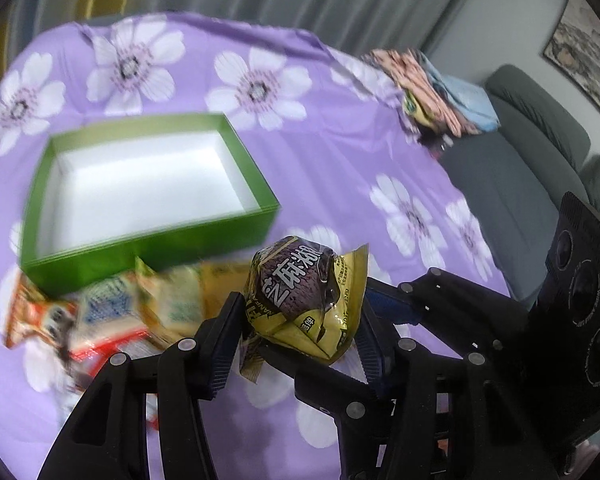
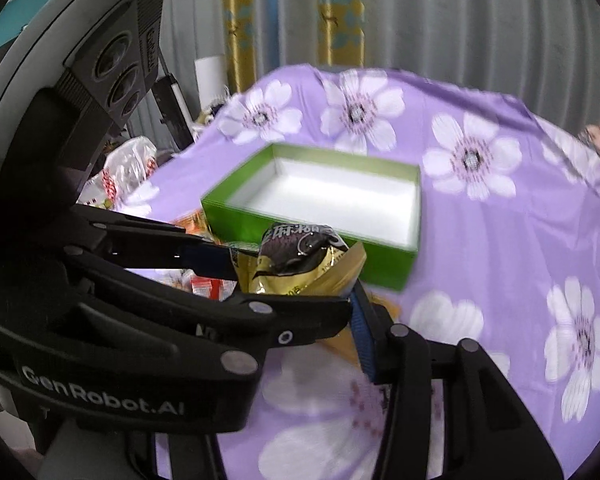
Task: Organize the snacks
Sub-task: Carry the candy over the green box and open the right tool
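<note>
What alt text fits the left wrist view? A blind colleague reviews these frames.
Two black two-finger grippers, the left gripper and the right gripper, both grip one crinkly gold-and-brown snack packet above a purple flowered tablecloth. Behind it sits an open green cardboard box with an empty white inside; blurred snack packets lie beside the box.

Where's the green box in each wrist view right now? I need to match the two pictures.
Left wrist: green box sits left of centre on the purple floral cloth, beyond the held snack packet.
Right wrist: green box sits at centre, just behind the packet.
Shared landmark: the yellow-and-purple snack packet both claws grip.
</note>
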A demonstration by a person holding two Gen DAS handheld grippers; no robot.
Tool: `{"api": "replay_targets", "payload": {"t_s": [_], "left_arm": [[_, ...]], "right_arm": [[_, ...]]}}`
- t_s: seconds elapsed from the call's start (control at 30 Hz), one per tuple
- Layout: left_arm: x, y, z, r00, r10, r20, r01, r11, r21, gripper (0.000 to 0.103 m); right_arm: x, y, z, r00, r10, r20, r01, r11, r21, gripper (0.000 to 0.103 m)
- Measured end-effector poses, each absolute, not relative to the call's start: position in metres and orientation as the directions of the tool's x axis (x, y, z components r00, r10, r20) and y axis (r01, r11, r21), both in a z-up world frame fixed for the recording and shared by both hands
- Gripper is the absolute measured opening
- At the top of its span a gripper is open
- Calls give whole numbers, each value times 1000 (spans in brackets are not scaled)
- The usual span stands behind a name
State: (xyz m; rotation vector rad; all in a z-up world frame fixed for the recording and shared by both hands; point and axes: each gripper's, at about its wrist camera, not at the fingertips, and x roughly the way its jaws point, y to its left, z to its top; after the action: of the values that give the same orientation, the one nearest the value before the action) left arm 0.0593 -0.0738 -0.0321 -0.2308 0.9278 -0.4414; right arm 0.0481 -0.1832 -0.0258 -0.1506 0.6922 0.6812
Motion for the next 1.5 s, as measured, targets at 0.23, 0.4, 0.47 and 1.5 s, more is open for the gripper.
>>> {"api": "replay_targets", "payload": {"t_s": [0.23,0.4,0.47,1.5], "left_arm": [[84,-40,-13,586,-412,-697,226,910,-348,54],[119,-13,-21,588,-418,-693,176,902,-395,54],[132,-2,-28,585,-423,-692,153,895,-418,54],[158,47,-58,574,-289,-766,-39,925,-378,84]], "right_arm": [[77,-155,-12,568,566,-597,-667,742,68,47],[111,-132,-17,557,580,-595,-685,726,66,47],[126,-124,-22,545,589,-597,-690,720,81,47],[173,-108,-61,502,518,-692,-611,779,140,77]]}}
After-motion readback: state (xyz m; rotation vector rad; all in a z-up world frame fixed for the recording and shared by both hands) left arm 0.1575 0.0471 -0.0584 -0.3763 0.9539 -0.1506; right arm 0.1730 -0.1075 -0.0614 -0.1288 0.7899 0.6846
